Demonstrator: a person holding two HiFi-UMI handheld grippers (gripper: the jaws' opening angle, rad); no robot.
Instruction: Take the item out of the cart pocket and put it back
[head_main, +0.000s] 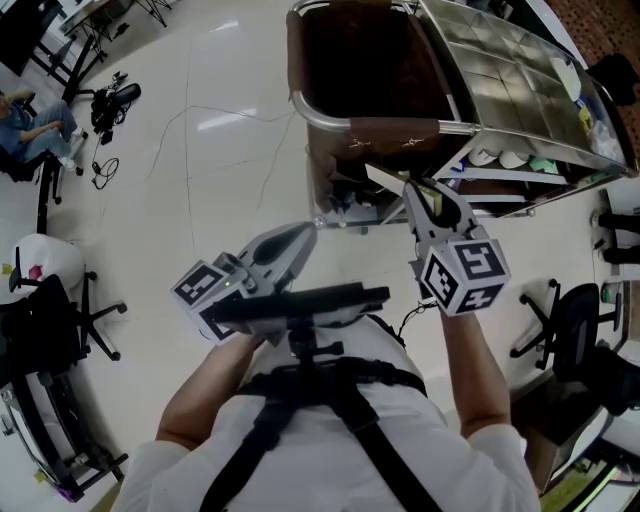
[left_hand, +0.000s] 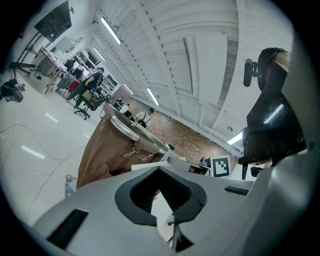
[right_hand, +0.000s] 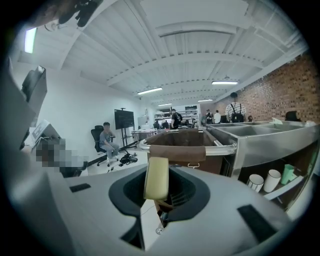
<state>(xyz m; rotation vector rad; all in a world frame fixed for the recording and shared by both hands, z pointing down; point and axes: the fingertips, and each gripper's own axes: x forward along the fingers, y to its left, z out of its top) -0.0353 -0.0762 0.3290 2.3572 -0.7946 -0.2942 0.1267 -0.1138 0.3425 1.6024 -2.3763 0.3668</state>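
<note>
Had the grey left tool (head_main: 306, 233) low beside the body, jaws closed together on nothing, well off to the left of the action. Gripped the pale yellow flat rectangular pad (right_hand: 156, 178) in the grey right tool (head_main: 413, 192), jaws narrow on its lower end, long axis running out along the jaws, free end up. Looked soft, matte and foam-like, with rounded edges. Faced the brown fabric cart pocket (head_main: 352, 62) straight ahead, just beyond the pad's tip: mouth open, limp cloth hung on a shiny tubular rail (right_hand: 226, 149). Made the right tool plainly the nearer one. Showed the stainless steel cart (head_main: 520, 80) behind.
</note>
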